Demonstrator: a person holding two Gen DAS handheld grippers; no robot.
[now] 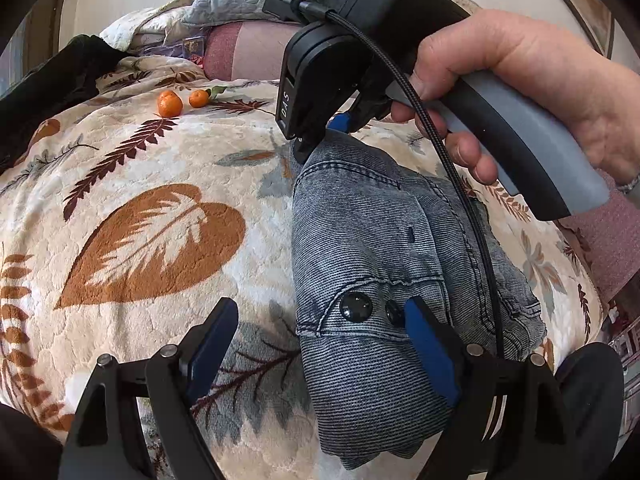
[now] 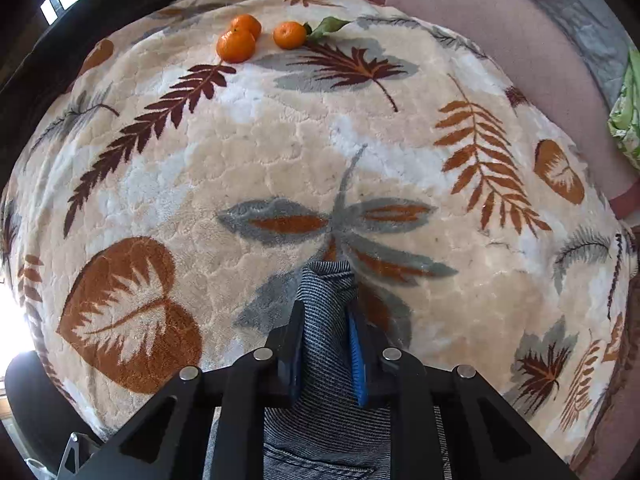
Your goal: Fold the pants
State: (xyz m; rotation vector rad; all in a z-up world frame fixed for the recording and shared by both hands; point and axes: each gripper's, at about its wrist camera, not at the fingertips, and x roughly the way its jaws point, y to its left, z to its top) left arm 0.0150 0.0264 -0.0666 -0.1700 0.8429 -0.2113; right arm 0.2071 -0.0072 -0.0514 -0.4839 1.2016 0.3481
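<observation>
The blue denim pants [image 1: 372, 248] lie bunched on the leaf-patterned blanket [image 1: 160, 168], waistband with two dark buttons toward me in the left wrist view. My left gripper [image 1: 320, 344] hangs wide open over that waistband edge, its right blue pad at the buttons, nothing pinched. At the pants' far end a person's hand holds my right gripper [image 1: 320, 136], which points steeply down. In the right wrist view a fold of the pants [image 2: 326, 320] is squeezed between the pads of my right gripper [image 2: 326, 308], shut on the denim.
Three tangerines [image 2: 240, 40], one with a leaf, sit at the blanket's far edge. Pillows and folded bedding [image 1: 224, 12] pile up behind. A pink sheet [image 2: 460, 32] borders the blanket [image 2: 280, 140] on the right. The right gripper's black cable [image 1: 460, 184] crosses over the pants.
</observation>
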